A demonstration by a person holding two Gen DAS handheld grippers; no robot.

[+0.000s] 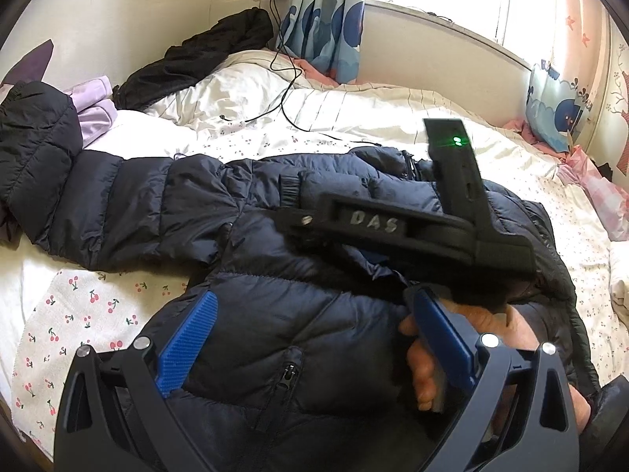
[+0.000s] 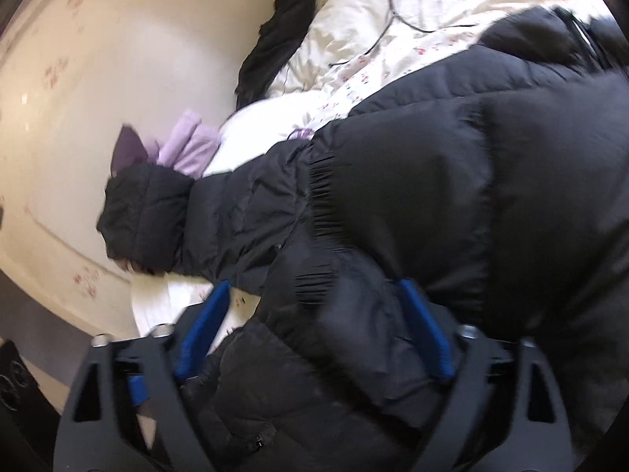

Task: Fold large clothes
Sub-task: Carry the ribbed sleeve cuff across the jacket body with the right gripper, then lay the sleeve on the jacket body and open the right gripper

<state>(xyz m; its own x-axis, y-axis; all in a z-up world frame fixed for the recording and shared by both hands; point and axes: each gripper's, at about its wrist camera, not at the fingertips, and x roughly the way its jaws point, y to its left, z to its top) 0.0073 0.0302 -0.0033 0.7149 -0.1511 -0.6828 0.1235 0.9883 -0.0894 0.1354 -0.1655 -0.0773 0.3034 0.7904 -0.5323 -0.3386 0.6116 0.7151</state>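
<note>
The dark navy puffer jacket [image 1: 275,212] lay quilted and rumpled across the cherry-print bedsheet [image 1: 78,314], one sleeve outstretched, both the left gripper [image 1: 314,314] and right gripper [image 2: 314,303] spread wide above it, the right view blurred.

The only readable text is "DAS", in pale raised capitals set in a recessed panel on the dark body of the right gripper [image 1: 377,222], seen in the left wrist view over the dark puffer jacket [image 1: 243,212] on the bed. The letters are slightly blurred, but all three can be made out. A green light glows on the upright black block [image 1: 452,145] above that body; it carries no legible marking. In the right wrist view nothing can be read; the picture is smeared throughout.
</note>
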